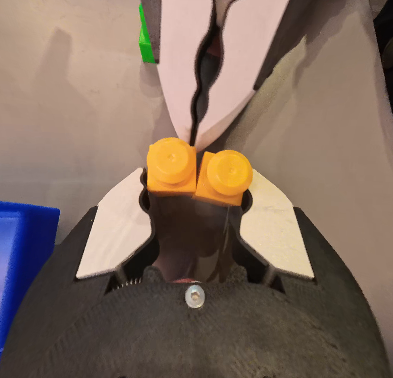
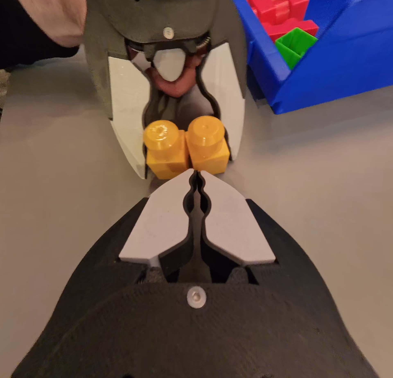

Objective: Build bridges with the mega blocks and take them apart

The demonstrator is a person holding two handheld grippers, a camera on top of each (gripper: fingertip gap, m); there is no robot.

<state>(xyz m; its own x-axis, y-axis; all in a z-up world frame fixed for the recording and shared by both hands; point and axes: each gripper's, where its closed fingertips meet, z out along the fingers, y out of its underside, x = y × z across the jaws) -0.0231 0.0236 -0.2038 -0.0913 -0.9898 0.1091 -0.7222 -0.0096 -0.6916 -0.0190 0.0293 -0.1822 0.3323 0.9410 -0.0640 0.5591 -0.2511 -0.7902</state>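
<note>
Jaws of the left gripper [image 1: 197, 182] stand wide, pads flanking two yellow single-stud blocks [image 2: 187, 148] that sit side by side on the grey table [image 2: 63, 197]; whether both pads press is hard to tell, as the right-hand block looks slightly skewed. Jaws of the right gripper [image 2: 196, 173] are closed on nothing, tips nosing the seam between the pair from the opposite side. A blue bin [image 2: 340, 70] w/ red and green blocks sits near; another green block [image 1: 145, 40] shows behind the right gripper. Judged step: squaring up the pair as bridge piers. Best approach: squeeze slowly and evenly, keep both bases flat on the table, use the closed tips as a backstop so neither block twists out.
</note>
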